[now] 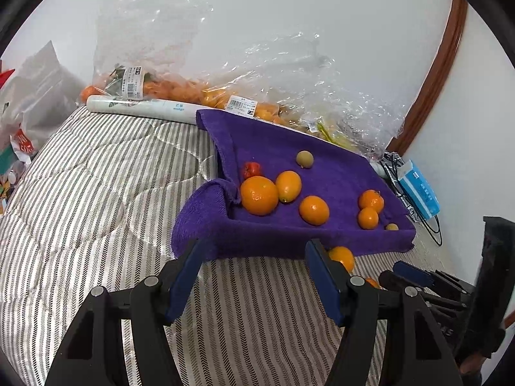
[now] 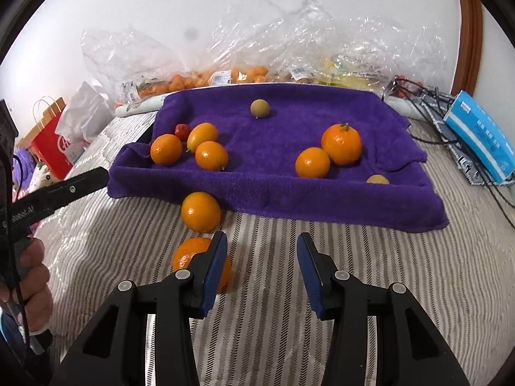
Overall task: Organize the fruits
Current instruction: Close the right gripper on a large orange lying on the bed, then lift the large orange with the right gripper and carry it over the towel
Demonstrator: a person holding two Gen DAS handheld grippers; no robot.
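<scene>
Two oranges (image 2: 200,211) block the striped bedding (image 2: 354,257) before the towel (image 2: 289,193).

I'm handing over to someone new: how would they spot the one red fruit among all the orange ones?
Find the purple towel spread on the striped bedcover. Look to its left side, where three orange fruits cluster; the small red fruit sits just behind them, partly hidden by the leftmost orange. It is the only red piece on the towel and smaller than every orange around it.

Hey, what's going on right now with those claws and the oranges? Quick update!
Left gripper open, empty. Right gripper open, empty. Two oranges off the purple towel: near orange beside right gripper's left finger, far orange at towel's edge. Nothing in the way.
</scene>
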